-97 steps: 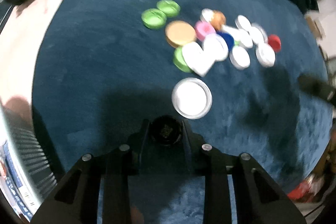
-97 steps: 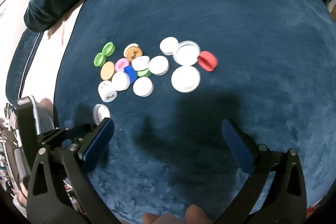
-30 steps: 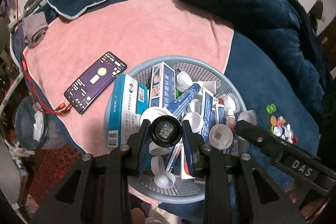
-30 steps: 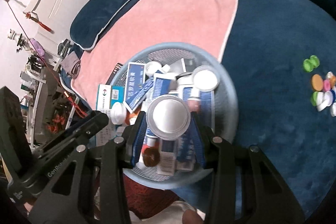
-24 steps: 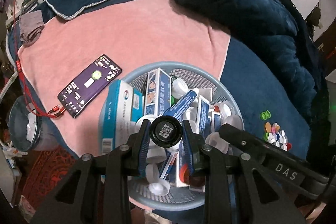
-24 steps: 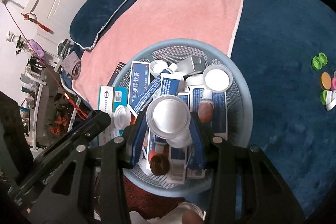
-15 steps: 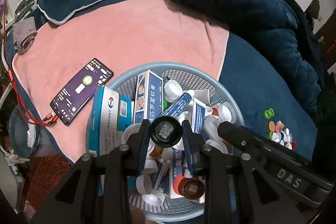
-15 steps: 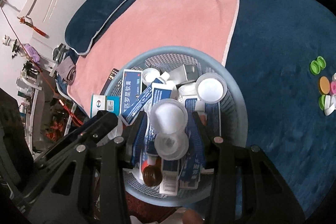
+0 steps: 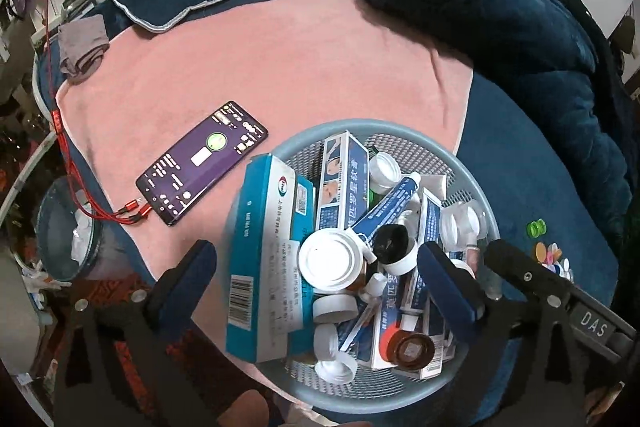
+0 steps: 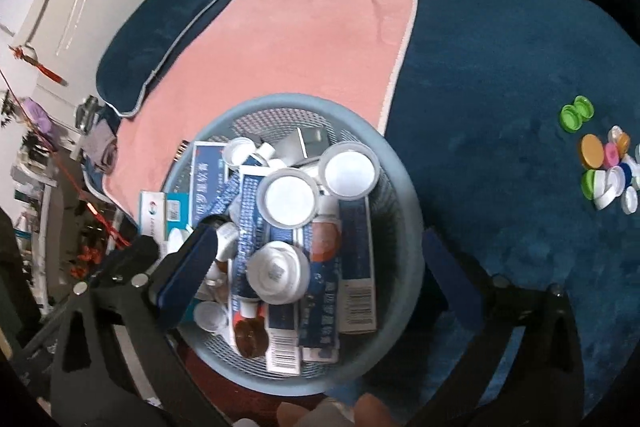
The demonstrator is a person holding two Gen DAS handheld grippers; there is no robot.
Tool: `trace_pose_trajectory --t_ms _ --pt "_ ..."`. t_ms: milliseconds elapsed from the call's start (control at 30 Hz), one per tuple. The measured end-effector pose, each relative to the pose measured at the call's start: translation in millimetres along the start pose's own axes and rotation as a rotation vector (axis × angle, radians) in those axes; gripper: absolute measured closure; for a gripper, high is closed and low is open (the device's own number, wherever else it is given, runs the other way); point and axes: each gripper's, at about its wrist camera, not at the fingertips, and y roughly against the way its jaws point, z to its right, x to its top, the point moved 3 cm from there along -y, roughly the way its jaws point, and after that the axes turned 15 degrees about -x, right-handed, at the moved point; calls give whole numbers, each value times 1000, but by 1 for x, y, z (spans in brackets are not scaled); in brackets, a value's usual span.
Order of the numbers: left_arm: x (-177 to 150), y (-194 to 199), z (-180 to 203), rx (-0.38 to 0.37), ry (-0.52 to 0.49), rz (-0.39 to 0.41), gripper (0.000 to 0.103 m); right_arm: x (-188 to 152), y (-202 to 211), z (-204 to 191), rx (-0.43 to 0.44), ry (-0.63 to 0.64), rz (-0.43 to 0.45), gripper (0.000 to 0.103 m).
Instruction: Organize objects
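Your left gripper (image 9: 320, 271) and right gripper (image 10: 316, 263) both gape wide and empty above the basket (image 9: 400, 125), which already holds boxes, tubes and lids. Well right of the basket, loose caps (image 10: 604, 163) lie unsorted on the blue blanket (image 10: 500, 87); judged roughly half done.

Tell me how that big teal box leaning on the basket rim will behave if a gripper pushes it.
The teal box looks like thin cardboard, so probably light and easily dented. It leans across the basket rim, partly overhanging, so a push could likely tip it out toward the phone.
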Motion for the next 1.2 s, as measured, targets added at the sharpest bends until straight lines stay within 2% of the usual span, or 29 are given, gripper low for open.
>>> trace_pose_trajectory --t_ms 433,1200 --pt "-2 4 4 52 -20 1 1 -5 4 3 -25 20 -2 0" --pt "-4 5 6 66 -32 -3 1 -9 9 6 -27 24 -7 0"
